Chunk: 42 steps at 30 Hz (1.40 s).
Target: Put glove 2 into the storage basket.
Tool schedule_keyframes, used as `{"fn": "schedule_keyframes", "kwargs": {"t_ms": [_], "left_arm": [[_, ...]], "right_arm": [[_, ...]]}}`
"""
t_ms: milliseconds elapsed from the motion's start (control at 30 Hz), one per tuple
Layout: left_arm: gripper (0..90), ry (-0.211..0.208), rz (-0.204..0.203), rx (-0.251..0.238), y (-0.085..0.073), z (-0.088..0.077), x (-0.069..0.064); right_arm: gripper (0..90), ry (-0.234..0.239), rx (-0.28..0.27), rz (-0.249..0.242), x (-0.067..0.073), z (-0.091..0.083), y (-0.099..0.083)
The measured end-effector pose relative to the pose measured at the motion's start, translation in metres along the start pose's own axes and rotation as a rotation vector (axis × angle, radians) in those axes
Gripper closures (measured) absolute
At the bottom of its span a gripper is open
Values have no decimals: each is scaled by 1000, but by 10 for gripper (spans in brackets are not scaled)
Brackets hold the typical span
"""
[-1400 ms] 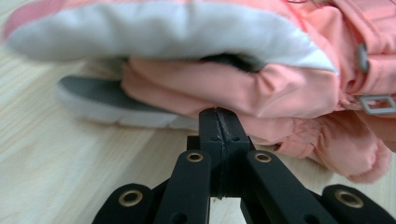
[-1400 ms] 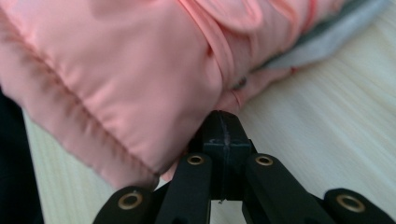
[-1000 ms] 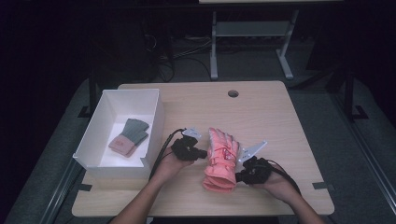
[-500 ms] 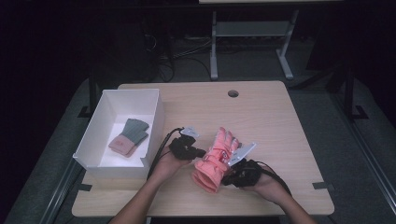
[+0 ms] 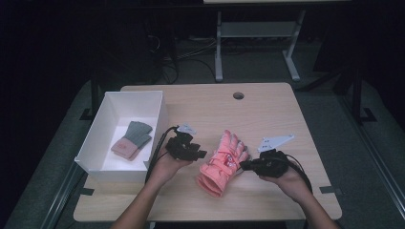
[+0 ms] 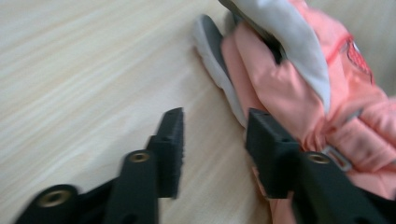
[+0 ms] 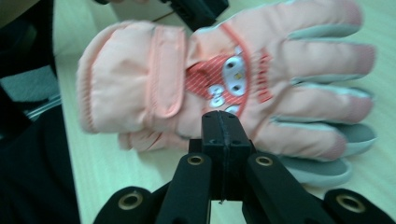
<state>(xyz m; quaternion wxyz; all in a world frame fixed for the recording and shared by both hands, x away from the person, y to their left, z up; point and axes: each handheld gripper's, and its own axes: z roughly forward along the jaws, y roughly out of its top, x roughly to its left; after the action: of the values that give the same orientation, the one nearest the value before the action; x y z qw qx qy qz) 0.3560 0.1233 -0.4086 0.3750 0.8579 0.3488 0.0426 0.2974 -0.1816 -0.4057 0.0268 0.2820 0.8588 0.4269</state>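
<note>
The right hand-held gripper has its jaws pressed together on the edge of the pink glove. The left hand-held gripper has just been opening — nothing between its jaws, the glove just beside them. Beyond it sits the white box, one grey-cuffed glove already inside — likely one left to go in.

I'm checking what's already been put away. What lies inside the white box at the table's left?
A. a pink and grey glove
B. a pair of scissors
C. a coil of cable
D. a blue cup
A: in the high view a pink and grey glove lies on the floor of the white box.
</note>
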Motion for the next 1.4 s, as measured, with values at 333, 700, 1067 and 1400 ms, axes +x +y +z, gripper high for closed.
{"fn": "schedule_keyframes", "kwargs": {"t_ms": [333,700,1067,1400], "left_arm": [[275,-64,23,-106,21,-24,-12],[182,-100,56,-67,23,-16,-18],[155,-154,87,22,32,24,-29],[152,-180,64,98,30,55,-24]], "right_arm": [[900,-59,-10,-7,-7,19,6],[900,-97,65,-20,-8,48,-3],[900,-116,89,-37,-6,59,-8],[900,-122,89,-40,-6,60,-8]]}}
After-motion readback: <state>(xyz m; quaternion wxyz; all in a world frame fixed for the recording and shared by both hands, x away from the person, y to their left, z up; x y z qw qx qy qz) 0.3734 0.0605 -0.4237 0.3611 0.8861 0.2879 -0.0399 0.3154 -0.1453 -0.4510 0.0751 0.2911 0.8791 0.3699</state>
